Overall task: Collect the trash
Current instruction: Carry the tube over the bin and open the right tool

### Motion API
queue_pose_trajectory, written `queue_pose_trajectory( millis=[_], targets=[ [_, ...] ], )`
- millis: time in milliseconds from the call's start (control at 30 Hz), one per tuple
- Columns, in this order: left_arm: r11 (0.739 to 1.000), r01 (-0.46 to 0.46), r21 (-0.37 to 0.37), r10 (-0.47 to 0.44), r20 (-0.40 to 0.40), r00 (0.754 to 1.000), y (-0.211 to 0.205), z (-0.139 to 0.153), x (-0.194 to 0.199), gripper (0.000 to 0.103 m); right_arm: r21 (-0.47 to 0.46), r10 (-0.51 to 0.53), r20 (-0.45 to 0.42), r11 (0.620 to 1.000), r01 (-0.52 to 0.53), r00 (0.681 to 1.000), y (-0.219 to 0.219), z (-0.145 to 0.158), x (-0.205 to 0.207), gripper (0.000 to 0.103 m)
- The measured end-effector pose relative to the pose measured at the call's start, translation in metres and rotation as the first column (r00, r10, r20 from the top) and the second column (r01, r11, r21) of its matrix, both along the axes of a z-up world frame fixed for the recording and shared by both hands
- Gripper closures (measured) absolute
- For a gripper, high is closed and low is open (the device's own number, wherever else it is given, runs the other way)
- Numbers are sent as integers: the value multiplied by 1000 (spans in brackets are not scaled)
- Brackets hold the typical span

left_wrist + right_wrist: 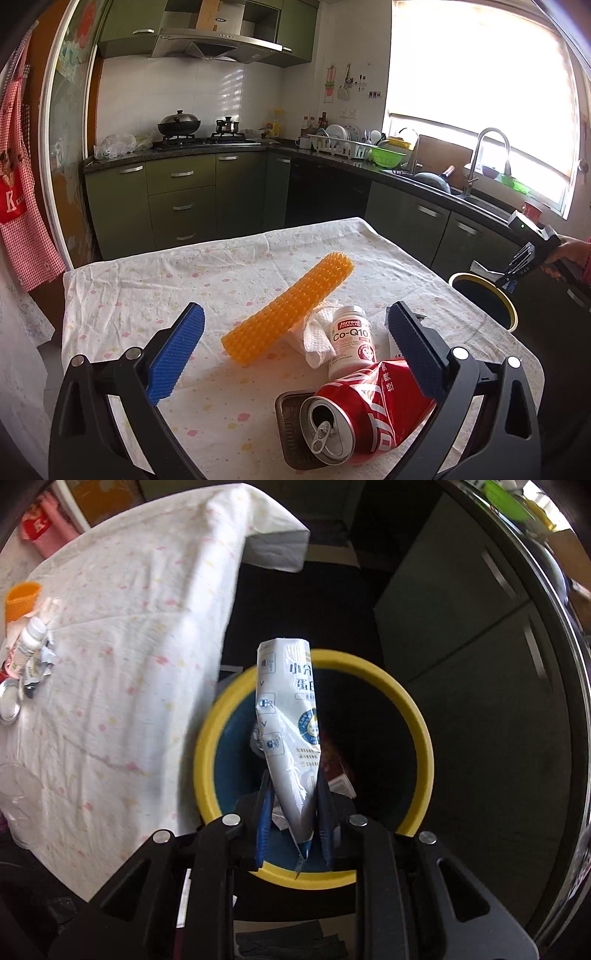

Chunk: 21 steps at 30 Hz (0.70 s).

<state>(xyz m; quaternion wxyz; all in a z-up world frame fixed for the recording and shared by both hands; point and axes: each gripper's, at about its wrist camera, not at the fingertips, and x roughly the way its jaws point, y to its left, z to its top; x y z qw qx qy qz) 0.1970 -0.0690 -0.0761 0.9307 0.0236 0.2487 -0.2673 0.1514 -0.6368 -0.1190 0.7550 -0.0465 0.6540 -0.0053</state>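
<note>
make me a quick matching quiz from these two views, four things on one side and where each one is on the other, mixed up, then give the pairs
Things
1. crushed red can
2. white carton
3. orange spiky roller
4. yellow-rimmed bin

Places
A. on the floor beside the table
B. pinched in the right gripper, above the bin
C. propped at a slant on crumpled paper
D. lying on a flat tin, nearest the left gripper

Pairs: 1-D, 2-B, 3-C, 4-A

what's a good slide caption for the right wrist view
Right gripper holds a crumpled white packet over the yellow-rimmed bin beside the cloth-covered table.
</note>
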Motion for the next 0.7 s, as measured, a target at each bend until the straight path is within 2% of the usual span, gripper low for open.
queue_pose_trajectory(
  millis=[67,100,133,333,600,700],
  targets=[
    [1000,1,5,-1,-1,1000,-1,-1,0,5,0,-49,-7,999,49,999,-11,-10,2,75],
    [1000,1,5,-1,-2,1000,-1,-1,0,5,-8,-72,-4,997,72,997,-14,-12,3,67],
    [1000,2,6,-2,-3,1000,-1,-1,0,5,-11,-89,5,996,89,996,-16,-13,4,65],
    [1000,13,15,-13,-8,1000,-3,-4,0,5,44,-130,65,991,127,989,-1,-4,-7,64],
    [999,4,40,-3,-37,999,-6,-4,7,5,114,-99,107,990,87,989,33,3,-38,62],
    [998,37,53,-33,-65,997,-8,1,13,5,135,-81,120,989,65,989,42,5,-41,61]
  ],
)
